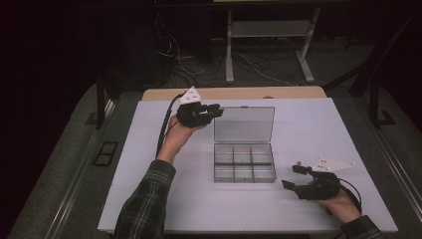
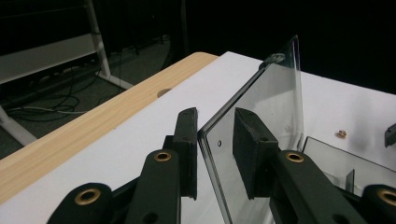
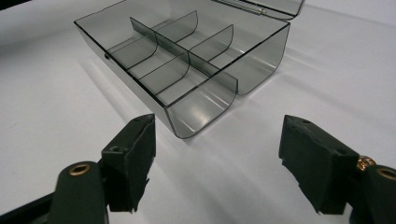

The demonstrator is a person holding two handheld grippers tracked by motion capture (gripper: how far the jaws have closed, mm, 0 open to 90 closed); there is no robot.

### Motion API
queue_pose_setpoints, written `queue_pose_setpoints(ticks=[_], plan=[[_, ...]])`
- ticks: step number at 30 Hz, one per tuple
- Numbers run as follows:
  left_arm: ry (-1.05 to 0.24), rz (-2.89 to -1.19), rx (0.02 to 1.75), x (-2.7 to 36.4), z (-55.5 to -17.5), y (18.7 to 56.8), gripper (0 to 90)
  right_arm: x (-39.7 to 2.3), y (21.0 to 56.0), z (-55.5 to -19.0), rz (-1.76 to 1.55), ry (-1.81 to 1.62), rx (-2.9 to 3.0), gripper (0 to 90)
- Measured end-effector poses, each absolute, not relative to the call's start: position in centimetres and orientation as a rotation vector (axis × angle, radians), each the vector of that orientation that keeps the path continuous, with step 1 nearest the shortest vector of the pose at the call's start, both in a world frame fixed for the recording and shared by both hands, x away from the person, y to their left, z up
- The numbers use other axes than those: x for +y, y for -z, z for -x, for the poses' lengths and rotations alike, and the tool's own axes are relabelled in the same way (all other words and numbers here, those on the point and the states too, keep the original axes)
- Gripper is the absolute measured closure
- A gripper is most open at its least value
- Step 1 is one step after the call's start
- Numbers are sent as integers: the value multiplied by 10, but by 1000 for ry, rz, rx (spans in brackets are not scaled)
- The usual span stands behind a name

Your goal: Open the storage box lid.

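A clear smoky plastic box (image 1: 244, 167) with several empty compartments sits mid-table, its lid (image 1: 244, 124) standing upright at the far side. My left gripper (image 1: 218, 110) is at the lid's upper left corner. In the left gripper view the lid (image 2: 266, 107) stands between the jaws of this gripper (image 2: 215, 128); one pad lies close to its edge, the other stands off with a visible gap. My right gripper (image 1: 289, 177) hovers low over the table to the right of the box, jaws wide and empty. From the right gripper (image 3: 219, 128) the box (image 3: 205, 105) lies just ahead.
A small brass nut (image 1: 297, 163) lies on the white table (image 1: 149, 199) beside the right gripper, and the nut (image 2: 341, 134) shows past the lid. A wooden strip (image 1: 234, 93) borders the far edge. Cables and a white frame (image 1: 268, 30) are on the floor beyond.
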State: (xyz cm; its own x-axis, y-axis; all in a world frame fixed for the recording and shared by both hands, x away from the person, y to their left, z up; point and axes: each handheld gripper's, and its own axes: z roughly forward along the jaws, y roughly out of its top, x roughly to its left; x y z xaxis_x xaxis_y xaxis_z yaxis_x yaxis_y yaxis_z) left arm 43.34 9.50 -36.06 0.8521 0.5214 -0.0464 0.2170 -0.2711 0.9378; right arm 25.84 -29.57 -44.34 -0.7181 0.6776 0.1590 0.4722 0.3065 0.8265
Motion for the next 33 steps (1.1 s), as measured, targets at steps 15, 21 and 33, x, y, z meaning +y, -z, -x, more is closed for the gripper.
queue_pose_setpoints(ticks=[15, 21, 33], plan=[[-316, -1863, 587, 93, -448, 365, 684, -296, 443, -259, -1054, -1375, 2343, 270], [-320, -1872, 603, 91, -455, 370, 663, -297, 443, -258, -1066, -1378, 2337, 270], [-339, -1898, 634, 86, -465, 380, 602, -297, 442, -258, -1057, -1376, 2327, 270]])
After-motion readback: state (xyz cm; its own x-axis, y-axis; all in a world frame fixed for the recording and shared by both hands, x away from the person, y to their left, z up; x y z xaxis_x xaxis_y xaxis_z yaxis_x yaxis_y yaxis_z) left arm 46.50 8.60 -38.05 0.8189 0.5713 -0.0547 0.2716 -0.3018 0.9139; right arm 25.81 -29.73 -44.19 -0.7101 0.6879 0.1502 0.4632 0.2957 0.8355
